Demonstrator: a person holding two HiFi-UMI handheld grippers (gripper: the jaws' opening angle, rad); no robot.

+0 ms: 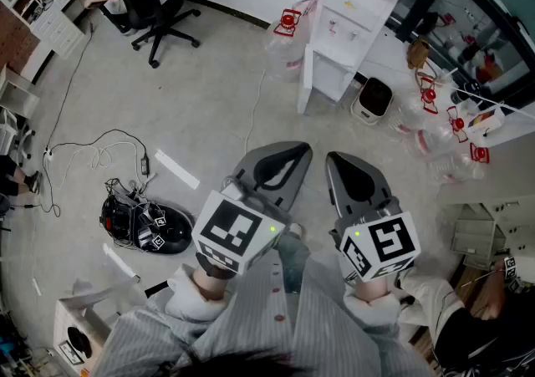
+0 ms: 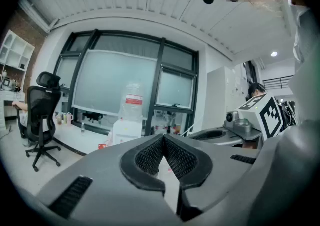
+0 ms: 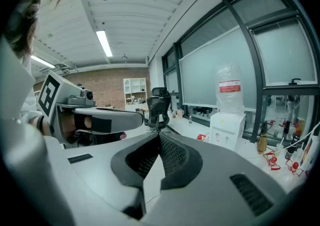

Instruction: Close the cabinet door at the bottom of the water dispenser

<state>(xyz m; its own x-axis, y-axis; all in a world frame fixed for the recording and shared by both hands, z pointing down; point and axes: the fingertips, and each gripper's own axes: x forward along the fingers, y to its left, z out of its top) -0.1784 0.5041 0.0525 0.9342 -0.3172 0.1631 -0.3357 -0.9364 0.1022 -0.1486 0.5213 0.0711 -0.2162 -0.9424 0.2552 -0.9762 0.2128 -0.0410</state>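
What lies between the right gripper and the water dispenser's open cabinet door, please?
Only bare floor, up to the cabinet door, in the head view; a white cable runs further left.

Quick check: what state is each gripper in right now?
Left gripper: jaws closed, holding nothing.
Right gripper: jaws closed, holding nothing.

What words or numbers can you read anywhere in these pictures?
No words or numbers can be read.
Red label on the water bottle: too blurred to read.
Marker cubes: black square patterns only, no letters.
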